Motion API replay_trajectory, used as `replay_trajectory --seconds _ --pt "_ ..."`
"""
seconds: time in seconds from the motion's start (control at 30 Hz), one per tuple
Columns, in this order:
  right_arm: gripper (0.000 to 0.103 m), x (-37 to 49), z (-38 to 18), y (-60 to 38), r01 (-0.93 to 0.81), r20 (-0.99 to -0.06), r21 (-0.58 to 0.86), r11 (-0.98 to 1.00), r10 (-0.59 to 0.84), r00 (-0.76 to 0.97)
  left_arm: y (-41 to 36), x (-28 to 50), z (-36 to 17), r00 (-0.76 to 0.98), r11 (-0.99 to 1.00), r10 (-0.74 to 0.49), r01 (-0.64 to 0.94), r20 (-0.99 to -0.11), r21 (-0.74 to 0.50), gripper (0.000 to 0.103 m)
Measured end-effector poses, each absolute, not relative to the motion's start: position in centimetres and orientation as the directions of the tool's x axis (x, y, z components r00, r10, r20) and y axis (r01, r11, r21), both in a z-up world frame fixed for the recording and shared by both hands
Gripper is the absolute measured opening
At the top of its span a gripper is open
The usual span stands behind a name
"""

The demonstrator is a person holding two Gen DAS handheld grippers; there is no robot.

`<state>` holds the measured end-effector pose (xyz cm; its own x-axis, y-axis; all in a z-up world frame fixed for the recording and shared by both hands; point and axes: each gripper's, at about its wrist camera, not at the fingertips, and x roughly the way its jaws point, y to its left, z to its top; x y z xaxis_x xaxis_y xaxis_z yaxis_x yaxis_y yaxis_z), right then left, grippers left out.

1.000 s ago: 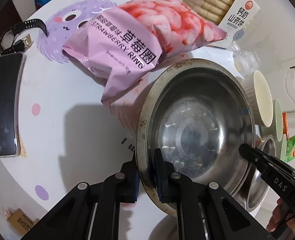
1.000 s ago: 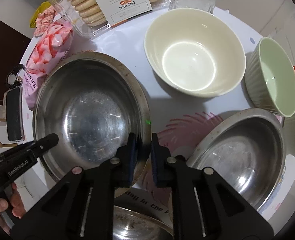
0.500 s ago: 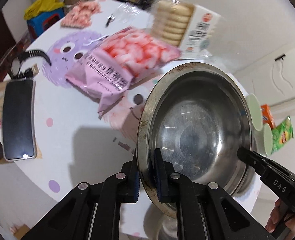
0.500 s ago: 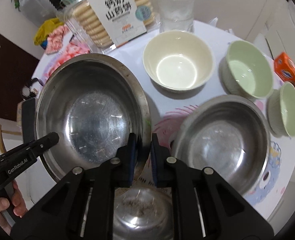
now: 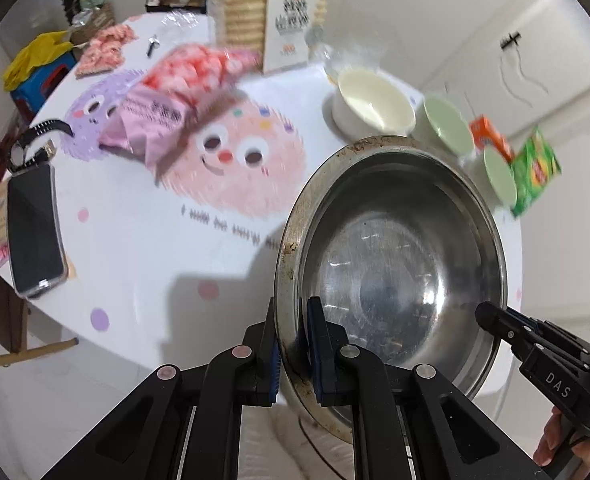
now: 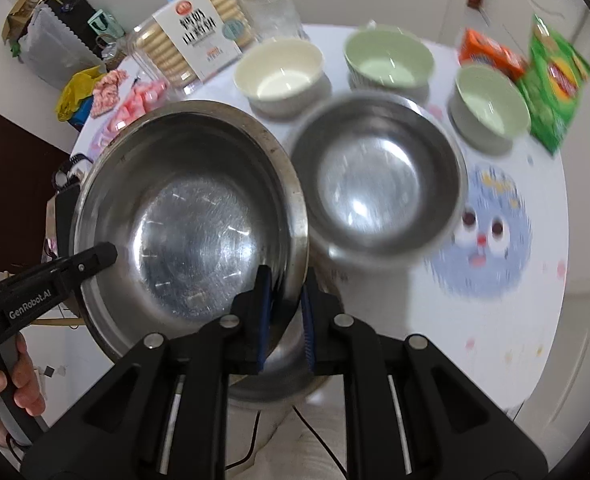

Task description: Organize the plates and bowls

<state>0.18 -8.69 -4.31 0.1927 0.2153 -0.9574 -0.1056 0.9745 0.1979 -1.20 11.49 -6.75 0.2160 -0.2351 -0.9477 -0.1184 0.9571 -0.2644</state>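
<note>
Both grippers hold one large steel bowl [image 5: 395, 272] by opposite sides of its rim, lifted above the table. My left gripper [image 5: 293, 344] is shut on its left rim. My right gripper [image 6: 285, 308] is shut on its right rim, with the same bowl [image 6: 187, 224] to the left in that view. A second steel bowl [image 6: 379, 184] sits on the table to the right. A third steel bowl [image 6: 279, 380] lies partly hidden below my right gripper. A cream bowl [image 6: 279, 70] and two green bowls [image 6: 389, 56] [image 6: 491, 104] stand behind.
A round white table [image 5: 143, 240] with cartoon faces carries a pink snack bag [image 5: 175, 100], a biscuit box [image 6: 191, 48], a phone [image 5: 33, 232], a watch [image 5: 35, 140], an orange box [image 6: 491, 54] and a green chip bag [image 6: 555, 80]. The table edge is near.
Both grippers have lifted the large steel bowl up off the table and toward the near edge. More of the table and the other bowls now show.
</note>
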Motion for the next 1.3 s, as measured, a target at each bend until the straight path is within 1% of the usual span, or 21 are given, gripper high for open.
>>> replay_trajectory --seconds 0.23,0.47,1.3 --pt "0.017 -3.5 -7.7 -10.1 -0.052 -0.972 0.188 0.981 0.193 0.132 10.0 -3.7 -10.5 0.127 0.969 -0.215 -0.098 -0.968 -0.228 0.011" --pt "0.017 -4.9 -9.6 -10.3 -0.026 -0.979 0.180 0.983 0.182 0.092 9.7 -4.3 -11.8 0.087 0.975 -0.192 -0.098 -0.978 -0.200 0.012" --pt "0.017 -4.3 -11.1 -9.9 -0.021 -0.992 0.111 0.994 0.112 0.059 8.7 -3.8 -14.3 0.038 0.989 -0.129 -0.073 -0.991 -0.132 0.017"
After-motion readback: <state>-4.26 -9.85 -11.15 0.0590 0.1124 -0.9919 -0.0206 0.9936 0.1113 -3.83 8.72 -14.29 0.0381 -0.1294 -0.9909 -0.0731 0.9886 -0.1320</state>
